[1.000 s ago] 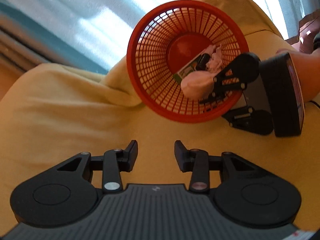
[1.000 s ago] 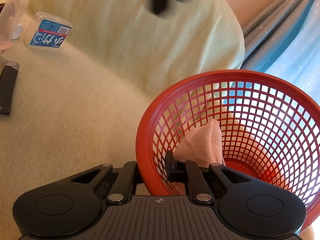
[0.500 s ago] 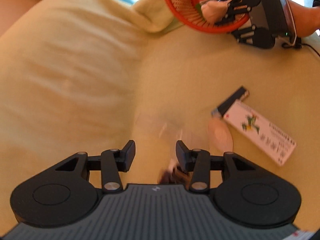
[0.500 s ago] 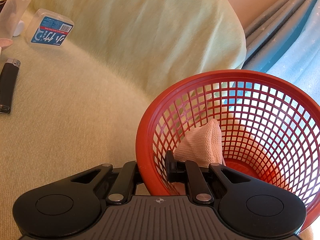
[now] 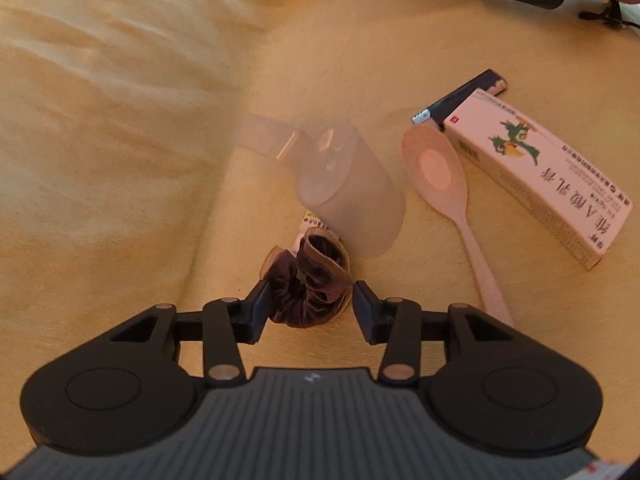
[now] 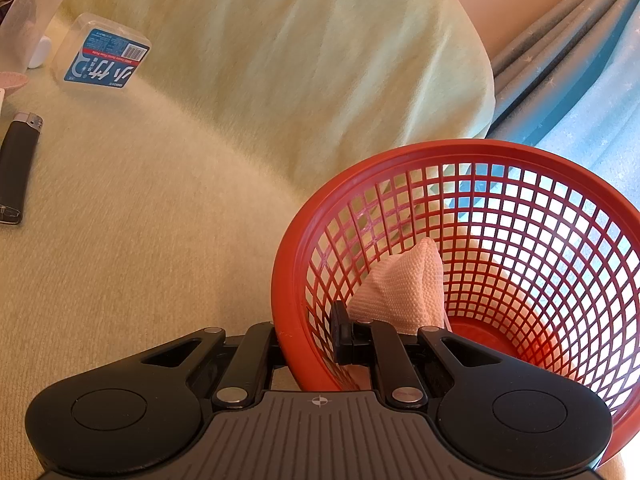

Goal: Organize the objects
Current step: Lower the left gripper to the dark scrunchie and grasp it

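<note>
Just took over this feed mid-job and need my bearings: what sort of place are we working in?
Most likely a home living room or bedroom. The work surface is a soft yellow cushioned sofa or bed, blue curtains hang by a bright window, and household odds lie about: a dark scrunchie, a pink spoon, a lighter.

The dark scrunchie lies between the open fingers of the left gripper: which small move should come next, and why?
Probably close the left gripper on the scrunchie: it already sits between the open fingers, while the right gripper holds the red basket by its rim, ready to receive it.
</note>
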Demonstrator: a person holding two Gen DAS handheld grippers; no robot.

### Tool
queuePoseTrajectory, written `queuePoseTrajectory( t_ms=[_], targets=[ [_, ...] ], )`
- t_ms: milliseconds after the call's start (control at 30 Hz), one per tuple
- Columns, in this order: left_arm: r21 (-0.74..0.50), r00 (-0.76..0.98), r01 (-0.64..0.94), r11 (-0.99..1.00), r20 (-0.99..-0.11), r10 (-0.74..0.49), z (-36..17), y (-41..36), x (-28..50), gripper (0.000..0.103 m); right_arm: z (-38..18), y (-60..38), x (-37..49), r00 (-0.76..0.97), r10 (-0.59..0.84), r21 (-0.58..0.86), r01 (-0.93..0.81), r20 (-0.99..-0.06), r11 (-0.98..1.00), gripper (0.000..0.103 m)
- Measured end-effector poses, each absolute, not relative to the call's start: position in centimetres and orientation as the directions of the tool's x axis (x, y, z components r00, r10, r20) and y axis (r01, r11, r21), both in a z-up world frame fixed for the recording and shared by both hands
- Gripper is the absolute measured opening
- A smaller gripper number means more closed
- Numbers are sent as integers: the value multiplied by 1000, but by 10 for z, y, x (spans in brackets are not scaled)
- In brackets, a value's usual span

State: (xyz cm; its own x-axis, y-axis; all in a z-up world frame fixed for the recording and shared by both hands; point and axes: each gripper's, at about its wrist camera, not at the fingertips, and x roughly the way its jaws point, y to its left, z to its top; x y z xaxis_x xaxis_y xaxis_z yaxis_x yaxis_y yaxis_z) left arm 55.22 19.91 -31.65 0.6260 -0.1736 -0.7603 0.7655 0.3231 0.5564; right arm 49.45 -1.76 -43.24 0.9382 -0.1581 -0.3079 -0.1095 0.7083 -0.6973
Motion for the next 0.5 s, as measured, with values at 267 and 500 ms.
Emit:
queuePoseTrajectory(
  t_ms=[267,500],
  targets=[
    [587,634,767,259,-757,-159,-318,201,548,8,-433,-18,494,938,-159,-698,-109,-308,708,8],
    [633,666,745,210,-727,-168,-298,206,535,7,-433,-18,494,938,-159,-699,-110,-309,707,8]
  ],
)
